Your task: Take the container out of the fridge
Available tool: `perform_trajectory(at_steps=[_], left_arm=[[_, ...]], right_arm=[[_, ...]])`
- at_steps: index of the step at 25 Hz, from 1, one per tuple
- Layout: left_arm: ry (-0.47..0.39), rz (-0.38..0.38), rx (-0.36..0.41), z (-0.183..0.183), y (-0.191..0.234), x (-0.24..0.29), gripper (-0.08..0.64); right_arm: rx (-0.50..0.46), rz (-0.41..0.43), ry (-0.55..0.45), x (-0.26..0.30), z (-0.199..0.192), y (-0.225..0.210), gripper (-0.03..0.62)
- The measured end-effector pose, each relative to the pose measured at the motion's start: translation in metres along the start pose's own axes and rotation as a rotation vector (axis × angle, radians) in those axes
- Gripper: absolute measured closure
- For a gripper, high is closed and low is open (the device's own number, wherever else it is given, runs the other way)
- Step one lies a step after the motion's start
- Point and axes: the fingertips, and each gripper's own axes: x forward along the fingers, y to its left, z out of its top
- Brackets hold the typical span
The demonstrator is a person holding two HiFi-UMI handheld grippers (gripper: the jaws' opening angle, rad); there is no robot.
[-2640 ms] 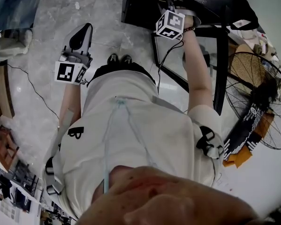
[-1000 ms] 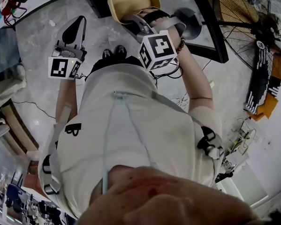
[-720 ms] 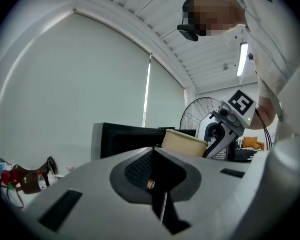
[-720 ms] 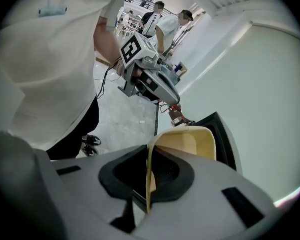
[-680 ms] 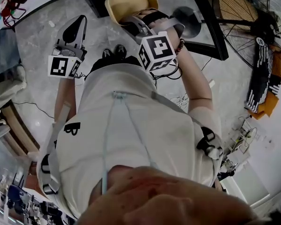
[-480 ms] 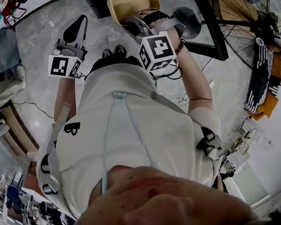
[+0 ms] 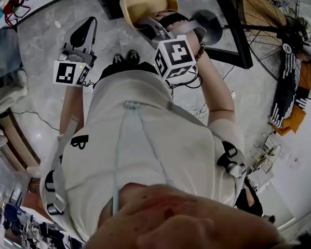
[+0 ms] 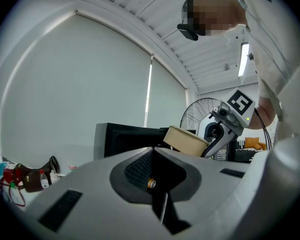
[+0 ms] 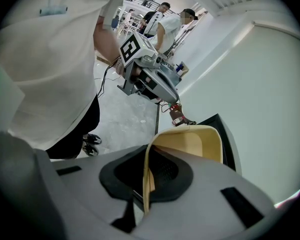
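Showing what head view hides: right gripper (image 9: 147, 159) pinching the container (image 9: 192, 143) wall.

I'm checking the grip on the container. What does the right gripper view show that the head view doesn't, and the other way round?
Only the right gripper view: the right tongs shut on the thin wall of the cream container, and people standing in the distance. Only the head view: the standing fan and the right tongs' marker cube. Both: the container, the left tongs held off to the side, the person's white shirt and the grey floor.
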Motion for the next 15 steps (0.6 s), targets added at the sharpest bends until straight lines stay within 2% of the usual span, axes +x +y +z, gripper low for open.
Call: perform_trajectory(at_steps=[15], left_arm=[[-0.004, 0.01, -0.003, -0.0018, 0.0009, -0.0008, 0.551]], right_arm=[[-0.008, 0.004, 0.003, 0.0015, -0.002, -0.0006, 0.569]])
